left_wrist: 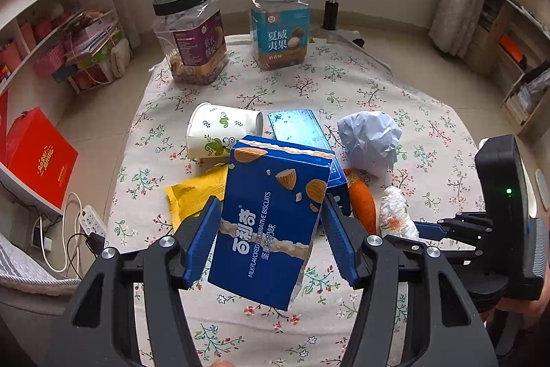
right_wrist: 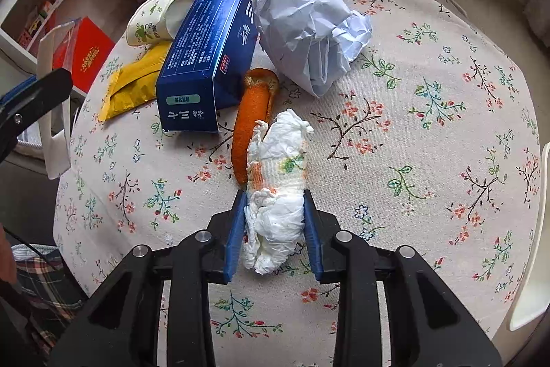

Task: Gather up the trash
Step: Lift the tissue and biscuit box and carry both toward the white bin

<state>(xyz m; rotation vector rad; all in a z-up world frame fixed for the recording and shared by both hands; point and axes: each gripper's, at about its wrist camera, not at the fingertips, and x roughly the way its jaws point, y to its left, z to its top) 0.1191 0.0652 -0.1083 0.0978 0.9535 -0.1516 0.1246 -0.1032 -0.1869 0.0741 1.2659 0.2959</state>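
A: Presently, left gripper point(left_wrist: 271, 231) clamped on the blue biscuit box point(left_wrist: 271, 215), blue pads pressing its two long side faces, box lifted clear of the floral tablecloth point(left_wrist: 429, 140) at the near side. Handling?

B: Thin card, probably empty, so judged light; stiff at the edges, soft mid-panel. Better gripped near a folded corner, not squeezed hard. Glossy print, may slip.

A: Right gripper point(right_wrist: 275, 226)?

B: Closed on the crumpled tissue wad point(right_wrist: 278, 191) at its near end, far end touching the orange peel point(right_wrist: 251, 122). Whether lifted off the cloth, cannot tell. Very light, soft, compressible, prone to tearing or shedding; mid-body hold safer.

A: Remaining litter?

B: Dark blue carton point(right_wrist: 206, 61), yellow wrapper point(right_wrist: 134, 85), tipped paper cup point(right_wrist: 154, 19) far left; crumpled paper ball point(right_wrist: 309, 33) far right. All judged light.
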